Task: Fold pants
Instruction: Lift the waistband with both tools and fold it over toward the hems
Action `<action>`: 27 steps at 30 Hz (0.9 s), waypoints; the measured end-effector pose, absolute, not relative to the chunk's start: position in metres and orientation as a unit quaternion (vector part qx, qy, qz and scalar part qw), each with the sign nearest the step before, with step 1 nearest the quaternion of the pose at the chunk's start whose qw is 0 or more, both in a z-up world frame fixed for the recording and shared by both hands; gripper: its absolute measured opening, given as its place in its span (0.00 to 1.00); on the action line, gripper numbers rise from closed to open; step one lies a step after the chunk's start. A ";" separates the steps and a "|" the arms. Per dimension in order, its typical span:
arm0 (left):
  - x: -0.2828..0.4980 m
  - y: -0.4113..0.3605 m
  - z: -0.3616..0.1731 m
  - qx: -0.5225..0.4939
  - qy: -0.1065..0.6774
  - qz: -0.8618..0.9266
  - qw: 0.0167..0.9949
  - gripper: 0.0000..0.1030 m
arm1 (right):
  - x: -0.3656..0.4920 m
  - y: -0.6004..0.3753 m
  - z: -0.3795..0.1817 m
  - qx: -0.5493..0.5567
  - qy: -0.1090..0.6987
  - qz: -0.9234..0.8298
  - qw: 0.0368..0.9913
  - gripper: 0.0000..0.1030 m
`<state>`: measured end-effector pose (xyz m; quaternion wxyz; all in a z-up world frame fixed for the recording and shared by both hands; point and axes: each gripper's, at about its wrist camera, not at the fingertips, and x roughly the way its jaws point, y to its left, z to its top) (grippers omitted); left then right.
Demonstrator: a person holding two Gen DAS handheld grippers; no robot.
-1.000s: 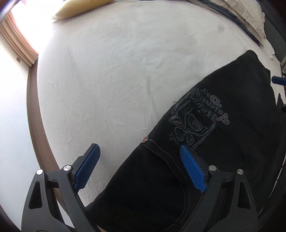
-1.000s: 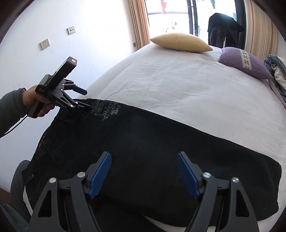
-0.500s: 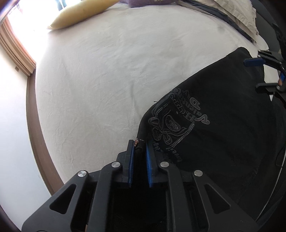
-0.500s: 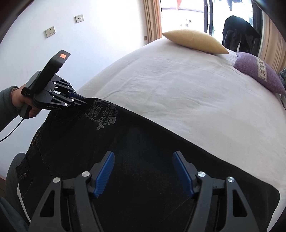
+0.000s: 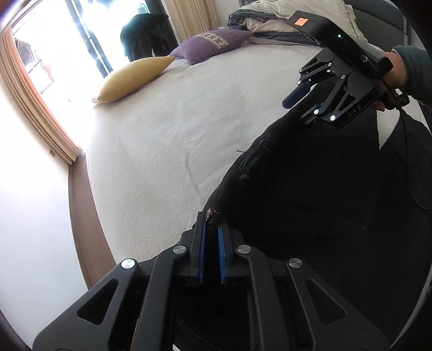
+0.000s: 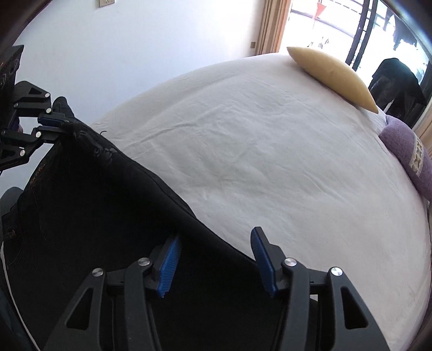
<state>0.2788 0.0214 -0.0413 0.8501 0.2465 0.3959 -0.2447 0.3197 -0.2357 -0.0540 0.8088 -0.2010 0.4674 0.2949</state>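
Observation:
The black pants [image 5: 310, 205] with grey embroidery lie along the near edge of the white bed [image 5: 167, 140]. My left gripper [image 5: 210, 224] is shut on the waist-end edge of the pants, by a metal rivet, and lifts it off the sheet. It also shows at the left of the right wrist view [image 6: 58, 122], pinching the raised corner. My right gripper [image 6: 216, 256] is open, its jaws on either side of the far edge of the pants [image 6: 108, 216]. In the left wrist view the right gripper [image 5: 305, 97] hovers open over the pants.
A yellow pillow [image 6: 334, 77] and a purple pillow [image 6: 407, 154] lie at the far side of the bed. A rumpled duvet [image 5: 270, 21] is piled at the bed's far right. White wall [image 6: 135, 54] and curtains stand beyond the bed edge.
My left gripper has lifted the gripped pants edge higher, raising the fabric. My right gripper has moved forward to the far edge of the pants, still open.

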 end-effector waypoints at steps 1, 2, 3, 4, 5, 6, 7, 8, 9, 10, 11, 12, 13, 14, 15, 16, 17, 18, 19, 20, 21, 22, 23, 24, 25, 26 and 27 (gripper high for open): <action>0.276 0.021 -0.041 0.245 0.395 -0.245 0.851 0.06 | 0.321 -0.233 -0.057 -0.210 0.472 0.295 0.804 0.41; 0.272 0.019 -0.041 0.245 0.394 -0.246 0.851 0.06 | 0.321 -0.232 -0.059 -0.218 0.475 0.294 0.800 0.40; 0.269 0.020 -0.039 0.244 0.394 -0.246 0.851 0.06 | 0.321 -0.231 -0.061 -0.222 0.477 0.293 0.798 0.38; 0.268 0.020 -0.039 0.243 0.394 -0.247 0.851 0.06 | 0.323 -0.230 -0.062 -0.223 0.479 0.294 0.797 0.37; 0.264 0.024 -0.037 0.242 0.394 -0.247 0.852 0.06 | 0.325 -0.231 -0.062 -0.222 0.481 0.296 0.795 0.32; 0.263 0.023 -0.038 0.242 0.394 -0.247 0.851 0.06 | 0.326 -0.230 -0.062 -0.219 0.482 0.298 0.794 0.25; 0.262 0.023 -0.039 0.242 0.395 -0.247 0.851 0.06 | 0.327 -0.230 -0.062 -0.217 0.483 0.302 0.793 0.20; 0.262 0.023 -0.039 0.241 0.396 -0.246 0.852 0.06 | 0.326 -0.228 -0.061 -0.216 0.483 0.306 0.792 0.14; 0.260 0.023 -0.039 0.239 0.396 -0.244 0.852 0.06 | 0.322 -0.226 -0.061 -0.218 0.483 0.308 0.790 0.11; 0.257 0.024 -0.038 0.237 0.397 -0.243 0.853 0.06 | 0.321 -0.224 -0.061 -0.222 0.484 0.308 0.789 0.10; 0.257 0.024 -0.038 0.235 0.398 -0.242 0.853 0.06 | 0.319 -0.224 -0.062 -0.224 0.485 0.308 0.787 0.09; 0.256 0.024 -0.038 0.232 0.398 -0.242 0.854 0.06 | 0.318 -0.224 -0.062 -0.222 0.486 0.307 0.788 0.08; 0.255 0.023 -0.037 0.230 0.398 -0.241 0.855 0.06 | 0.317 -0.226 -0.061 -0.216 0.486 0.306 0.789 0.08; 0.253 0.022 -0.036 0.228 0.397 -0.241 0.856 0.06 | 0.316 -0.228 -0.060 -0.208 0.486 0.304 0.792 0.07; 0.251 0.022 -0.035 0.226 0.397 -0.242 0.856 0.06 | 0.315 -0.230 -0.058 -0.197 0.486 0.301 0.797 0.06; 0.249 0.021 -0.034 0.224 0.396 -0.242 0.857 0.06 | 0.314 -0.233 -0.056 -0.184 0.486 0.297 0.801 0.06; 0.247 0.021 -0.033 0.221 0.395 -0.242 0.858 0.06 | 0.312 -0.234 -0.053 -0.173 0.485 0.292 0.806 0.05; 0.244 0.021 -0.032 0.218 0.395 -0.241 0.859 0.06 | 0.309 -0.235 -0.050 -0.162 0.483 0.287 0.811 0.05; 0.241 0.021 -0.031 0.214 0.395 -0.241 0.860 0.06 | 0.306 -0.236 -0.047 -0.152 0.482 0.284 0.815 0.04; 0.238 0.021 -0.030 0.210 0.395 -0.240 0.862 0.06 | 0.302 -0.236 -0.045 -0.142 0.480 0.281 0.819 0.04; 0.234 0.021 -0.029 0.206 0.395 -0.240 0.862 0.06 | 0.296 -0.236 -0.042 -0.133 0.479 0.279 0.822 0.04; 0.230 0.021 -0.028 0.203 0.396 -0.240 0.863 0.06 | 0.291 -0.235 -0.040 -0.126 0.478 0.276 0.824 0.04; 0.225 0.022 -0.027 0.200 0.396 -0.240 0.864 0.06 | 0.286 -0.233 -0.038 -0.119 0.478 0.274 0.826 0.04; 0.220 0.021 -0.026 0.198 0.396 -0.240 0.864 0.06 | 0.280 -0.232 -0.037 -0.114 0.477 0.272 0.828 0.04; 0.214 0.021 -0.025 0.197 0.396 -0.241 0.864 0.06 | 0.272 -0.230 -0.035 -0.111 0.474 0.271 0.830 0.04; 0.207 0.021 -0.024 0.197 0.396 -0.242 0.864 0.06 | 0.265 -0.228 -0.034 -0.110 0.472 0.272 0.831 0.04; 0.199 0.021 -0.024 0.197 0.396 -0.244 0.863 0.06 | 0.257 -0.228 -0.034 -0.111 0.470 0.273 0.832 0.04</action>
